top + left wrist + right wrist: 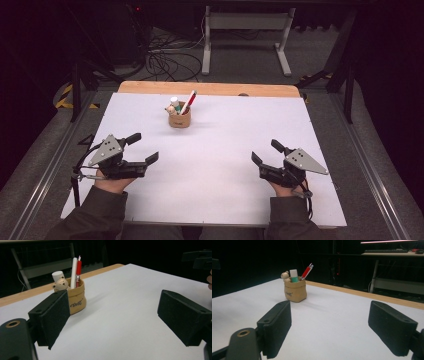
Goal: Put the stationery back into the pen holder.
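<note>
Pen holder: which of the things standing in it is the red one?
The red pen, leaning toward the right in the tan holder in the high view. The white stick and bear figure beside it aren't red.

The high view is looking forward and down from above the near edge; both gripper views are skimming low over the table [225, 165], sharing the pen holder [179, 119] at twelve o'clock.

tongs [329, 330]: jaws wide apart, empty | tan pouch [295, 290]: upright on white mat [332, 315]
</note>
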{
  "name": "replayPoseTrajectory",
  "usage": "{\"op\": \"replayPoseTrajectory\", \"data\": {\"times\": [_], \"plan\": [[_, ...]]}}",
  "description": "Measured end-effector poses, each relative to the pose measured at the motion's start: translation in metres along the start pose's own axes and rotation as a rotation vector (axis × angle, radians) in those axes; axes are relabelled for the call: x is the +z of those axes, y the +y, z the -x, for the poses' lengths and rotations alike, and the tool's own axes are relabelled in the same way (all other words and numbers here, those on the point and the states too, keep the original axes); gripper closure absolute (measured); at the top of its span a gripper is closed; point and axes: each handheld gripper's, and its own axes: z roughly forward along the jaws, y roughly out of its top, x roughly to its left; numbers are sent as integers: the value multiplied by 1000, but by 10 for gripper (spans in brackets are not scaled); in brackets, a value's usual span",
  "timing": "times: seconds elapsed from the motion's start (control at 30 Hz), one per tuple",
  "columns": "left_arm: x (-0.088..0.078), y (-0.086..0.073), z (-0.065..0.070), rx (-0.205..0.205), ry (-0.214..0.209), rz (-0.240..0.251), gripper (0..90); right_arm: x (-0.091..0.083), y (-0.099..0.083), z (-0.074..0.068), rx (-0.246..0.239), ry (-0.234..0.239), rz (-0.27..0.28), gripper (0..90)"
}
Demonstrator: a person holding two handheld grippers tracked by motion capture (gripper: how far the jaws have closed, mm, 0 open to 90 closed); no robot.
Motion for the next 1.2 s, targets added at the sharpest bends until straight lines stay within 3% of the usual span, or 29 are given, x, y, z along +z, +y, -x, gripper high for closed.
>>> {"op": "replayPoseTrajectory", "data": {"times": [0.77, 1.2], "plan": [[-16, -9, -3, 7, 18, -1, 116, -13, 2, 14, 20, -31, 23, 196], [-16, -12, -6, -2, 18, -5, 116, -16, 0, 17, 21, -34, 21, 197]]}}
